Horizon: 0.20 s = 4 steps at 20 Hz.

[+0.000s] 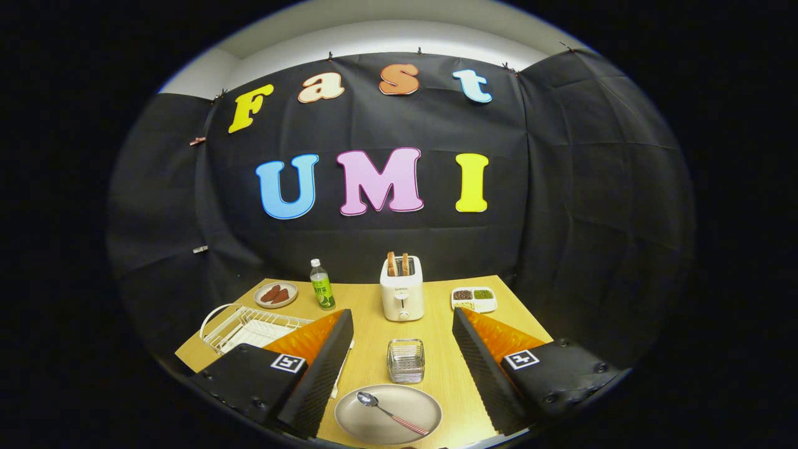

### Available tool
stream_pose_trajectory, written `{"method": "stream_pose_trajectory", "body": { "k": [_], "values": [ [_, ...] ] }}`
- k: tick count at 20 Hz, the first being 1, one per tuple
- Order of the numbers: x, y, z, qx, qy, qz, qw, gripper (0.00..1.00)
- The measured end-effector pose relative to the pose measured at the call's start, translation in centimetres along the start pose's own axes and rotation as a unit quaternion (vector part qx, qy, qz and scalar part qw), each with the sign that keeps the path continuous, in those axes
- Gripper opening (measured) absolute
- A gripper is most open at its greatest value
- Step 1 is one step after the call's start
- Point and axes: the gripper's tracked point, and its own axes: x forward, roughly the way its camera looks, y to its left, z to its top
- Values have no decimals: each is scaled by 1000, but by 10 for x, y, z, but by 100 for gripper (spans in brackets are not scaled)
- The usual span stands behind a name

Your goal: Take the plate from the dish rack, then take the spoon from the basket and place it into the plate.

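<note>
Spoon (391, 413) lies in plate (388, 414) between open tool (399, 380) fingers, basket (406, 360) beyond.

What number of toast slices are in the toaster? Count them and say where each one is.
2. Both stand upright in the toaster beyond the open gripper: one slice in the left slot, the other in the right. Nothing seems hidden.

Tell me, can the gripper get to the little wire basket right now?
Probably yes. The gripper is open, and the wire basket stands just ahead between its fingers. Only the plate with the spoon lies nearer, low and flat.
</note>
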Motion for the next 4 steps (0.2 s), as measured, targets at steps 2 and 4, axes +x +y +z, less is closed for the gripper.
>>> {"method": "stream_pose_trajectory", "body": {
  "k": [2,4],
  "values": [
    [2,9,0,-2,1,6,1000,99],
    [4,16,-1,-1,1,11,1000,99]
  ]
}}
